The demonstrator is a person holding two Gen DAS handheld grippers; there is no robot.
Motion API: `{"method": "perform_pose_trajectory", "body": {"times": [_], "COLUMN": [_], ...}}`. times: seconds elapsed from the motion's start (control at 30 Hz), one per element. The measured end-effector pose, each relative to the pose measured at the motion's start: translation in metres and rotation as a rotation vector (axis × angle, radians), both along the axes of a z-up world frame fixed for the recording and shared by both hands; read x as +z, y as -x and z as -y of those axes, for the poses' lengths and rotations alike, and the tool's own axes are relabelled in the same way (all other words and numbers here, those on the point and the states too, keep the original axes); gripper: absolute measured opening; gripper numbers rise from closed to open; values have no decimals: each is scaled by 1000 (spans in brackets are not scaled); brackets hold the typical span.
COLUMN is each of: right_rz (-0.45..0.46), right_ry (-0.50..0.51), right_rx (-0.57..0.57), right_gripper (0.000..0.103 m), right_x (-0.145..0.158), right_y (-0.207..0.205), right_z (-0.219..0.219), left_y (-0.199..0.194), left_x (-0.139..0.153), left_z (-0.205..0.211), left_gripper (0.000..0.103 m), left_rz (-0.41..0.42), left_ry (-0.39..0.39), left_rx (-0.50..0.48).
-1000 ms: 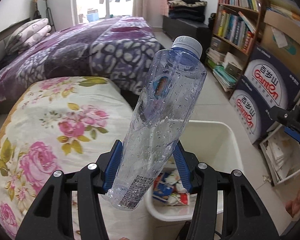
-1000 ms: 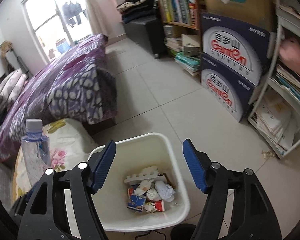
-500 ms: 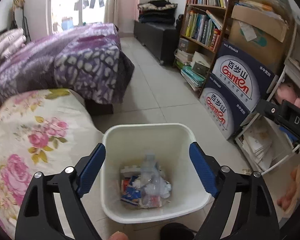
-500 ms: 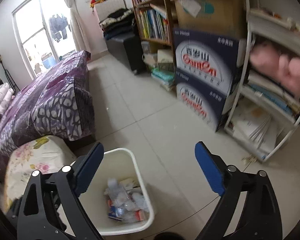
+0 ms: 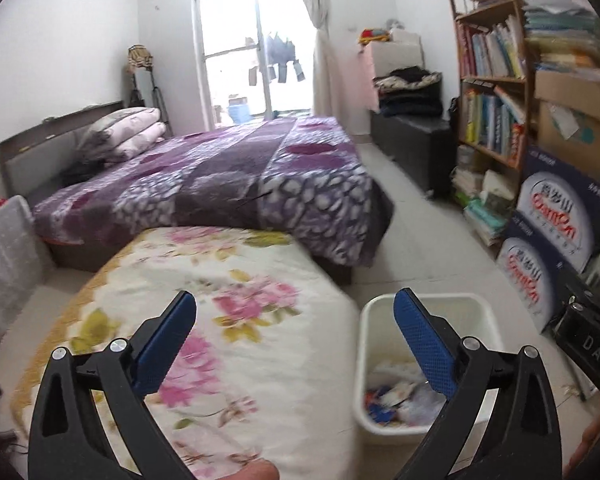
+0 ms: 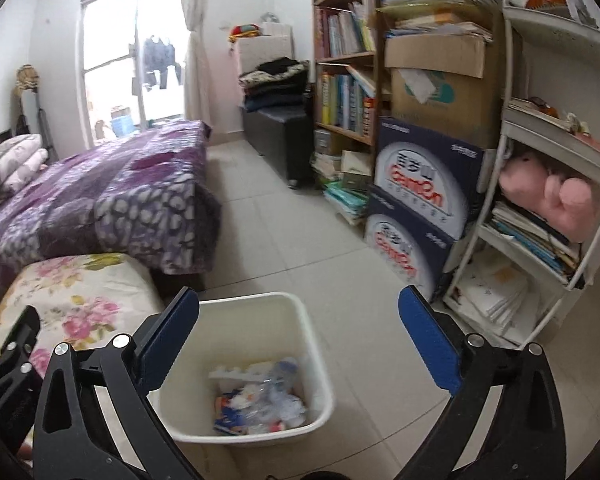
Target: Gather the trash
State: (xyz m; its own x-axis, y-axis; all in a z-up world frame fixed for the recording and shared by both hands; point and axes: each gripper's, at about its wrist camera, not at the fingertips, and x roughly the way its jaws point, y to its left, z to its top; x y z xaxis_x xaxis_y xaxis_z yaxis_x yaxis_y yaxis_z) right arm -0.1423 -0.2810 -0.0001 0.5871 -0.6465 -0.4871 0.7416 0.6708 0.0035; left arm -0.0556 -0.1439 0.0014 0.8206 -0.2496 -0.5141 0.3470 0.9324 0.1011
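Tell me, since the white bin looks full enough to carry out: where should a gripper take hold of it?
Grip the bin by its top rim, coming straight down from above with one finger inside the wall and one outside. It stands upright and open, its body looks wider than the open right hand-held gripper, and the right-hand wall has bare floor beside it.

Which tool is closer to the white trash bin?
Right. The right tool hangs open almost straight over the white trash bin. The left tool, also open, is off to the bin's side, over the flowery cushion.
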Motion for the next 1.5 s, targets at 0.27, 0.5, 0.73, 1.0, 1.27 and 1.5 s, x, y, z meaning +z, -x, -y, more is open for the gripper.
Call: {"method": "perform_pose_trajectory", "body": {"times": [0.27,0.5,0.73,1.0,1.27,1.5], "right_rz": [-19,-33,-47,-60,-71,-71], "right_ry": [88,153,153,154,135,117], "right_rx": [54,69,80,96,96,92], "right_gripper": [96,96,96,96,96,96], "right_x": [-7,-12,-16,-18,-20,-21], "right_y": [-16,-23,-27,-28,-28,-28], "right_z": [-41,-59,-62,-63,-60,-56], "left_y": [2,1,-2,-3,-5,-6], "left_x": [-7,-13,-12,-12,-13,-17], "left_z": [-27,-37,-38,-38,-38,-39], "left_gripper": [96,96,96,96,96,96], "left_rz": [9,11,15,7,2,-7], "left_ry": [-66,-80,-77,-76,-78,-77], "left_rx": [63,94,121,126,128,128]}}
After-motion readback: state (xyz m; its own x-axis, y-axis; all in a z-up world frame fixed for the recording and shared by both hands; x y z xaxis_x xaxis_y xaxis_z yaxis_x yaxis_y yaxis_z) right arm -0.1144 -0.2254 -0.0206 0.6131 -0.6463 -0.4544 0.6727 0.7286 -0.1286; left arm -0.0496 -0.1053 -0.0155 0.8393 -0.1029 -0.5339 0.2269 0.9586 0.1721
